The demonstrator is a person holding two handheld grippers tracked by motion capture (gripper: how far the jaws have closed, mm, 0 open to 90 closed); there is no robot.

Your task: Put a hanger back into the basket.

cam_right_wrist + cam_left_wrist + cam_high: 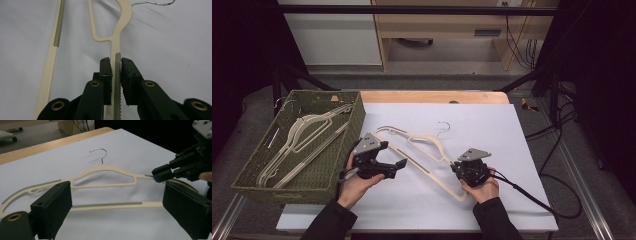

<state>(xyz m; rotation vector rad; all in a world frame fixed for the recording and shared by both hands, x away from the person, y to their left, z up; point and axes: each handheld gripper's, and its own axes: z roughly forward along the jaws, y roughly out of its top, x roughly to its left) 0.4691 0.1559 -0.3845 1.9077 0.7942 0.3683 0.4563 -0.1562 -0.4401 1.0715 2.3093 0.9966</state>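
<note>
R gripper (pixel 115 72): jaws clamped on hanger (pixel 422 150) shoulder, at the ribbed grey strip; pads press both sides.
L gripper (pixel 384 167): jaws spread wide, nothing gripped; hanger's bottom bar crosses betw. them in the left gripper view, no contact visible.
Hanger: cream plastic w/ metal hook (pixel 100 153), on white sheet (pixel 492 130), mid-table, R end at R gripper.
Basket (pixel 349 145): green wicker, L of sheet, just beside L gripper; holds more cream hangers (pixel 304 135).
</note>
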